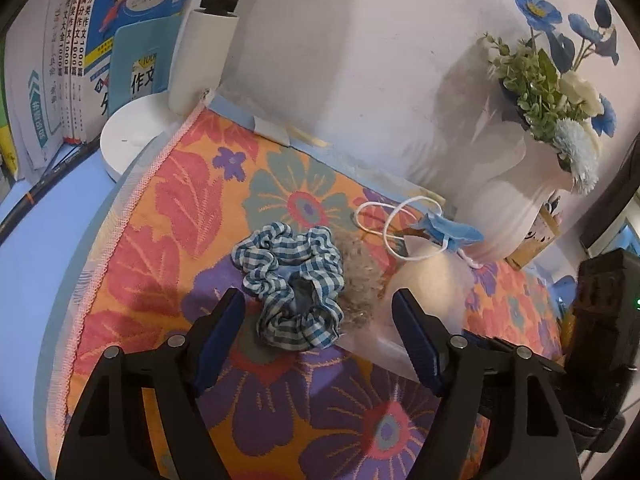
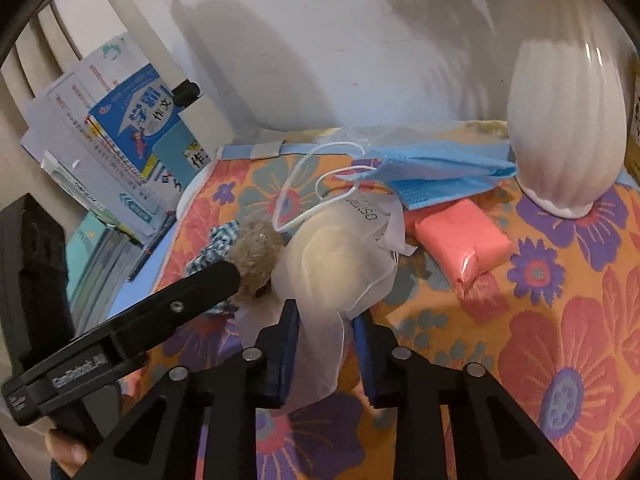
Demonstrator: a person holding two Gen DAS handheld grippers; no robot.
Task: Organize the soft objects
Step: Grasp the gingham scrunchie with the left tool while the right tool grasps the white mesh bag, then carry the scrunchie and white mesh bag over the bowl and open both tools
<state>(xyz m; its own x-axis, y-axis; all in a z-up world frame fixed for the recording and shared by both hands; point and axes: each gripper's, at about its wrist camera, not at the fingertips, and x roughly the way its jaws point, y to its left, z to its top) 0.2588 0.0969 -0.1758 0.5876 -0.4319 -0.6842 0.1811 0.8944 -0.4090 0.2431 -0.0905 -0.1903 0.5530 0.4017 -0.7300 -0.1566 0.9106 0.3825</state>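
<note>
A blue-and-white checked scrunchie (image 1: 294, 284) lies on the flowered cloth (image 1: 168, 208), just ahead of my open left gripper (image 1: 320, 312). Beside it sits a fuzzy grey-brown ball (image 1: 360, 280), also seen in the right wrist view (image 2: 256, 254). A cream sponge in a clear plastic bag (image 2: 332, 264) lies beside the ball. My right gripper (image 2: 326, 320) is shut on the bag's loose end. A blue face mask (image 2: 436, 176) with white loops lies behind the bag. A pink soft packet (image 2: 464, 240) lies to the right.
A white ribbed vase (image 2: 568, 128) with blue and white flowers (image 1: 552, 92) stands at the back right. Books (image 1: 72, 52) lean at the back left beside a white round lamp base (image 1: 132, 136). The wall is close behind.
</note>
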